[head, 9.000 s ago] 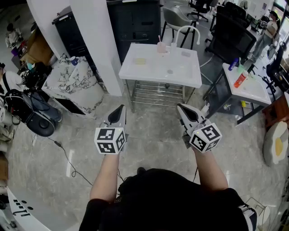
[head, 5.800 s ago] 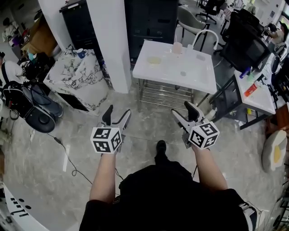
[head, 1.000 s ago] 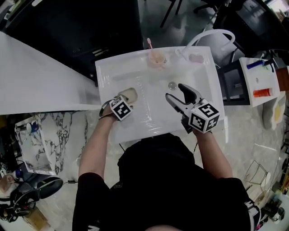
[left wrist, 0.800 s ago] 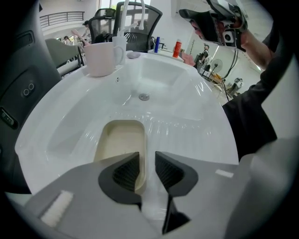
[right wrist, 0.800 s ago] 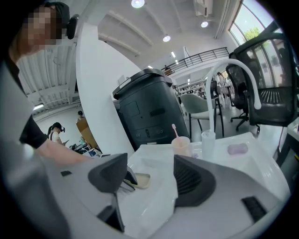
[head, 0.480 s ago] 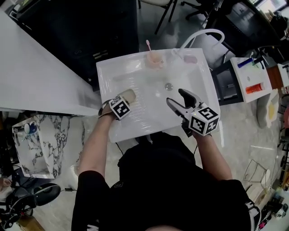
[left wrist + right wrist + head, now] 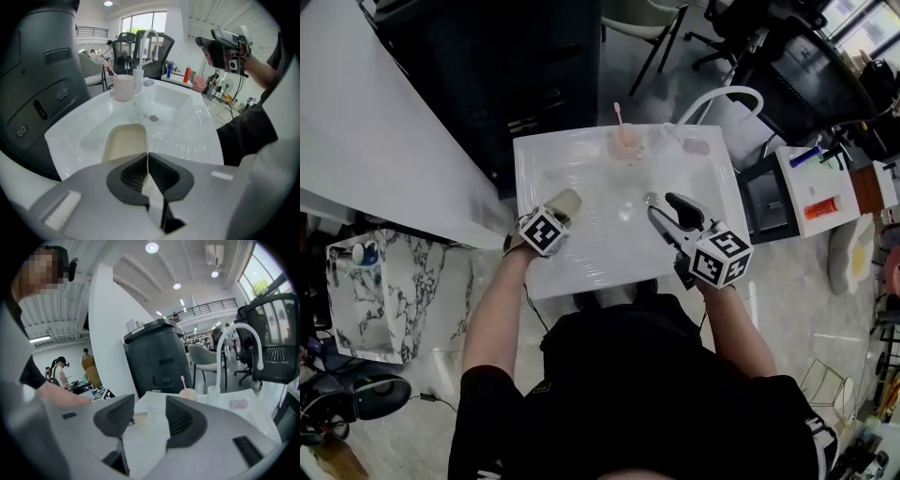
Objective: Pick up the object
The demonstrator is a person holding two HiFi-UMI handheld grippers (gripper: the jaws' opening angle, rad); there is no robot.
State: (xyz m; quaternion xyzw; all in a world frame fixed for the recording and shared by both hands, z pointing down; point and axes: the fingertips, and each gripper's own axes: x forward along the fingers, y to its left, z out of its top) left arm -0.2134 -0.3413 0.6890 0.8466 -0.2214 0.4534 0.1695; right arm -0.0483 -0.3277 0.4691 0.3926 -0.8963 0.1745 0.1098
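Observation:
A flat beige pad [image 7: 564, 199] lies in the left part of the white sink [image 7: 581, 281]. My left gripper [image 7: 553, 214] reaches it from the near side. In the left gripper view its jaws [image 7: 147, 157] are closed together right at the near right corner of the pad [image 7: 125, 140], which still lies flat. My right gripper [image 7: 664, 204] hovers over the sink's right half, near the drain [image 7: 651, 197]. Its jaws are closing and nothing is between them [image 7: 150, 413]. The pad [image 7: 133, 418] shows far beyond them.
A pink cup [image 7: 626, 141] with a toothbrush stands at the sink's back rim, beside a white curved faucet [image 7: 722, 94] and a pink soap [image 7: 697, 146]. A dark cabinet stands behind the sink, with a white wall at the left and a small table with bottles at the right.
Both grippers keep their places over the sink while the head view shifts. The left stays at the pad. The right gripper's jaws look a little narrower.

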